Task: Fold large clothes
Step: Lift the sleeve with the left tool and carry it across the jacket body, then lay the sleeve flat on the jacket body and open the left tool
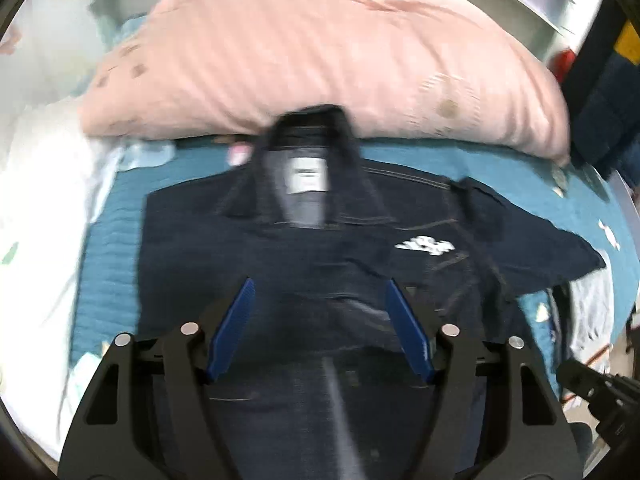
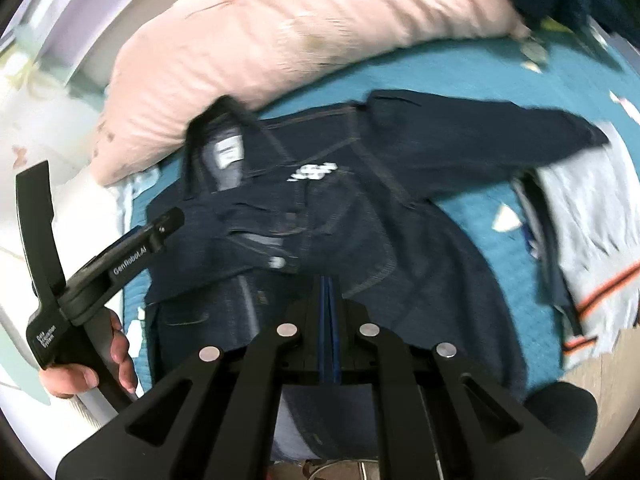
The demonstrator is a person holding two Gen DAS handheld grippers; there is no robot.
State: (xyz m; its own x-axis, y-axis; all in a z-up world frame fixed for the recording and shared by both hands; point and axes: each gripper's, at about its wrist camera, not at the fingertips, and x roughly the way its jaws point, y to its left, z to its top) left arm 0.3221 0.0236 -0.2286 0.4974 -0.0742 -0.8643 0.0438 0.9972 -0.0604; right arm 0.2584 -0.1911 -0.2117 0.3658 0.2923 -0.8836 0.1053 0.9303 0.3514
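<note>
bed (image 1: 460, 168): teal quilted cover w/ small pale prints; carries everything below.
pillow (image 1: 312, 52): big, pink, faint stripes, lies across far end of bed; jacket collar touches its near edge.
jacket (image 1: 280, 264): dark denim, spread flat on bed, collar toward pillow, front up. One sleeve is folded in across the chest; the other stretches out sideways to the right in both views, cuff near grey cloth. White label inside neck, white logo on chest. Hem end runs under both grippers toward the camera.
grey cloth (image 2: 592, 240): light grey w/ orange-dark stripe, lies at right edge of bed just beside jacket sleeve; what garment it is can't be told.
left gripper (image 1: 320, 328): above jacket's lower half, pointing steeply down. Blue fingers (image 1: 236, 328) spread wide, nothing between them, not touching the fabric as far as seen. In right wrist view its black body shows at left, held by a hand (image 2: 96, 364).
right gripper (image 2: 329, 280): above jacket mid-front, fingers pressed together, blue pads meet w/ no cloth visible between; empty.
blur: both views smeared, fine detail on the label & logo unreadable.
</note>
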